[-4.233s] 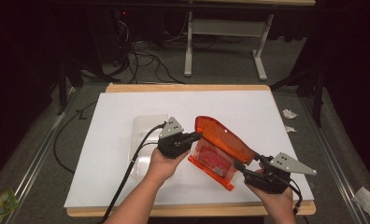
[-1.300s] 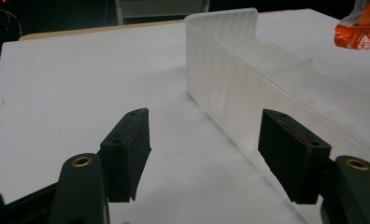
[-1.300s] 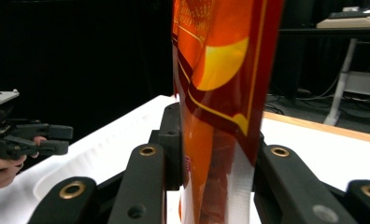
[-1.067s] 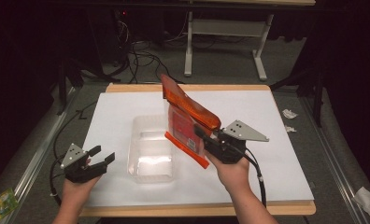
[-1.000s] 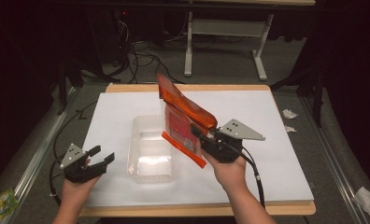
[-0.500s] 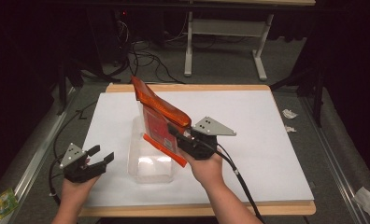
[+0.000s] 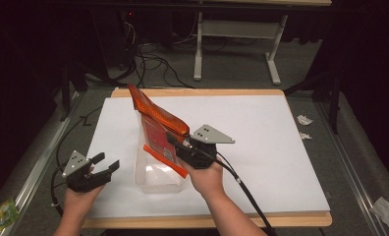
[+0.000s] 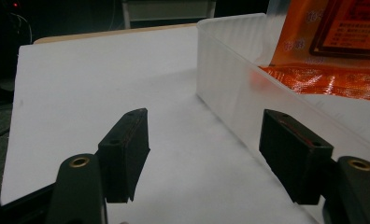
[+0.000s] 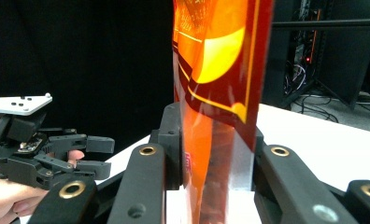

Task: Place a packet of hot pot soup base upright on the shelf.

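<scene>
An orange foil bag (image 7: 155, 125) hangs tilted over a clear plastic container (image 7: 155, 177) on the white board. My right gripper (image 7: 175, 142) is shut on the bag's lower right edge; in the right gripper view the bag (image 9: 216, 70) stands pinched between the two black jaws (image 9: 211, 149). My left gripper (image 7: 106, 164) rests left of the container, open, nothing between its jaws. In the left gripper view its jaws (image 8: 206, 140) point along the container's frosted wall (image 8: 230, 79), with the bag (image 8: 323, 46) showing above the rim.
The white board (image 7: 281, 147) covers a wooden table, bare to the right of the container. Cables and a table frame (image 7: 232, 44) lie on the floor behind. Paper scraps (image 7: 304, 125) sit off the right edge, a green packet (image 7: 1, 214) off the front left.
My right gripper has carried the orange bag leftward, from the right of the container to above it, and slightly lower. The left gripper has stayed where it was.
</scene>
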`<state>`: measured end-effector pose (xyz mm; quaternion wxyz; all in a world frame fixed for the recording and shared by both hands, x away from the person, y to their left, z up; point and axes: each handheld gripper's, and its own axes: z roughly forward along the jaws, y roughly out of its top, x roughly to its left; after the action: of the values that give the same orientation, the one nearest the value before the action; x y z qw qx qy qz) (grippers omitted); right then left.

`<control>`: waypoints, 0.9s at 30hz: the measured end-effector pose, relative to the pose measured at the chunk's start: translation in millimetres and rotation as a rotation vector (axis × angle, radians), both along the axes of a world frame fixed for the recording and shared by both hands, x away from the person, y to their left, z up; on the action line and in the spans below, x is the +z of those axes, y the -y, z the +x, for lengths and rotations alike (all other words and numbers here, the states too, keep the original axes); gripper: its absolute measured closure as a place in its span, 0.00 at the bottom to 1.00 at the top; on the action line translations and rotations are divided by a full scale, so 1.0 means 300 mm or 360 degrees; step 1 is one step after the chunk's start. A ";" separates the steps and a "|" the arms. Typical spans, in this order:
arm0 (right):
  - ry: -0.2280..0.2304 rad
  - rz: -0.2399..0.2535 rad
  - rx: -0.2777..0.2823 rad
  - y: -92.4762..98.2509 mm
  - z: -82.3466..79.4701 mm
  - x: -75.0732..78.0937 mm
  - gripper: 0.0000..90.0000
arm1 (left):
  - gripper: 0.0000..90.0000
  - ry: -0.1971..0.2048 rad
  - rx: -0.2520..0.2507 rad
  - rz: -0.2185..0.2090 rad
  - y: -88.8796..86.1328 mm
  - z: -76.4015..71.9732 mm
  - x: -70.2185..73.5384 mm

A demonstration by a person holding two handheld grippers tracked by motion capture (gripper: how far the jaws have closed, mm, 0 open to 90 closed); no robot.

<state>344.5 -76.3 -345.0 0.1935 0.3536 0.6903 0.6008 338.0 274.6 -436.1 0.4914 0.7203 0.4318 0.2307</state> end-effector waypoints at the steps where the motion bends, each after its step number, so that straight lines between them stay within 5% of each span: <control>1: 0.0001 -0.0001 0.0002 -0.002 0.001 -0.001 0.81 | 0.38 0.0000 0.0000 0.0000 0.000 0.000 0.000; 27: -0.0093 -0.0036 -0.0010 -0.055 0.024 -0.102 0.81 | 0.38 0.0001 0.0002 0.0000 -0.003 0.001 -0.001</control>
<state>351.8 -59.9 -375.5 0.1790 0.3709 0.7014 0.5817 338.2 275.6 -436.3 0.4914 0.7200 0.4321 0.2311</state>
